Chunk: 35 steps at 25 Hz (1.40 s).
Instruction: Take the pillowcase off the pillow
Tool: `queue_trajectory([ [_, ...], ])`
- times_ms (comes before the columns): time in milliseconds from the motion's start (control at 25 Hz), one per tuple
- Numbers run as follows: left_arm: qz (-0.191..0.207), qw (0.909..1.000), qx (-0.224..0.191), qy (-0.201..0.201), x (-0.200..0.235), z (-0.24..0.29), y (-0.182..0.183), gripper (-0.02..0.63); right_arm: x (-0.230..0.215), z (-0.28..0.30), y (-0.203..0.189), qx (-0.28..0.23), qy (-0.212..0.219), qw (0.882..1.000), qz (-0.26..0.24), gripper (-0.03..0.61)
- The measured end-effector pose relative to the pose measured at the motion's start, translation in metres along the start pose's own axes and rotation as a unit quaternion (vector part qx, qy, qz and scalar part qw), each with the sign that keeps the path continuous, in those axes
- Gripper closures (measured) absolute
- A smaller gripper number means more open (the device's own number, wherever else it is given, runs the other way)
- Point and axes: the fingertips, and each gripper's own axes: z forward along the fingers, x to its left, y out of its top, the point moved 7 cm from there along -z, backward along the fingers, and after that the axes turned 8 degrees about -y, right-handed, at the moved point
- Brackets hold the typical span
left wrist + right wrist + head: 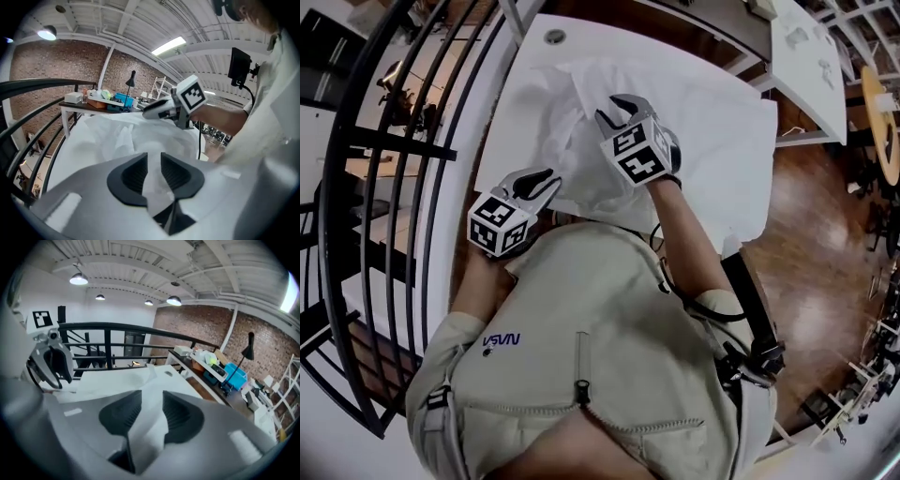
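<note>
A white pillowcase (581, 141) lies bunched on the white table (511, 112); its flatter part, over the pillow (712, 141), spreads to the right. My left gripper (542, 180) sits at the near edge of the cloth. In the left gripper view a strip of the pillowcase (152, 180) fills the narrow gap, with my left gripper (153, 161) shut on it. My right gripper (612, 110) hovers over the raised bunch. In the right gripper view a fold of cloth (147, 427) lies loose between the parted jaws of my right gripper (152, 404).
A black railing (384, 187) runs along the table's left side. Wooden floor (806, 216) lies to the right. A cluttered desk (103, 98) with a blue box (232, 373) stands beyond the table. A round cable hole (554, 37) marks the far table corner.
</note>
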Motion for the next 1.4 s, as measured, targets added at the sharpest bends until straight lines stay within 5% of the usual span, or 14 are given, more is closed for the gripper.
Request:
queue_trajectory([
  [200, -0.010, 0.9980, -0.040, 0.049, 0.006, 0.004, 0.042, 0.543, 0.001, 0.024, -0.027, 0.039, 0.042, 0.998, -0.027, 0.449],
  [360, -0.017, 0.9984, 0.004, 0.053, 0.008, 0.050, 0.055, 0.529, 0.002, 0.020, -0.033, 0.019, 0.059, 0.998, -0.033, 0.507],
  [520, -0.034, 0.9931, 0.077, 0.081, 0.018, 0.089, 0.043, 0.445, 0.004, 0.015, -0.038, -0.013, 0.069, 0.997, -0.022, 0.547],
  [640, -0.056, 0.9892, 0.086, 0.105, 0.029, 0.090, 0.035, 0.376, 0.010, 0.013, -0.042, -0.030, 0.066, 0.997, -0.020, 0.568],
  [800, -0.097, 0.9902, 0.072, 0.070, 0.046, 0.091, 0.027, 0.338, 0.014, 0.015, -0.042, -0.028, 0.056, 0.998, -0.023, 0.571],
  [920, -0.114, 0.9908, 0.071, 0.011, 0.054, 0.102, 0.026, 0.370, 0.009, 0.015, -0.041, -0.018, 0.044, 0.999, -0.021, 0.571],
  [1120, -0.037, 0.9963, 0.076, -0.017, 0.039, 0.096, 0.034, 0.539, 0.001, 0.014, -0.029, -0.004, 0.018, 1.000, -0.017, 0.572],
  [1400, 0.057, 0.9979, 0.003, -0.032, 0.008, 0.061, 0.042, 0.586, -0.057, -0.006, -0.032, 0.013, -0.090, 0.996, 0.008, 0.572],
])
